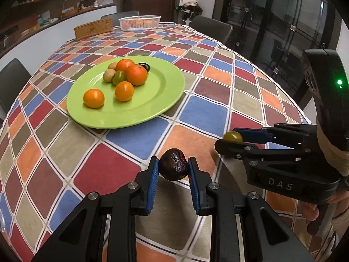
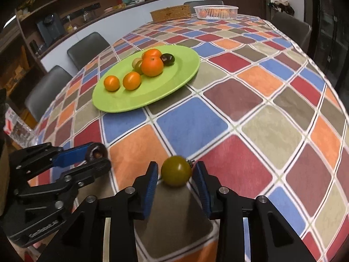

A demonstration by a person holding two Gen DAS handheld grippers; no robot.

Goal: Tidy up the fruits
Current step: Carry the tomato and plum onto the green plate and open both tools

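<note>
- Left gripper: blue pads closed on a dark wrinkled fruit, held above the near edge of the checked tablecloth; its long axis runs roughly across the fingers.
- Right gripper: closed on a round olive-green tomato, stalk end towards the right pad.
- Green plate, farther in: four orange fruits, two small tan ones, one green, one dark.
- White basket, far end: orange fruit, number unclear; a wicker box stands beside it.
</note>
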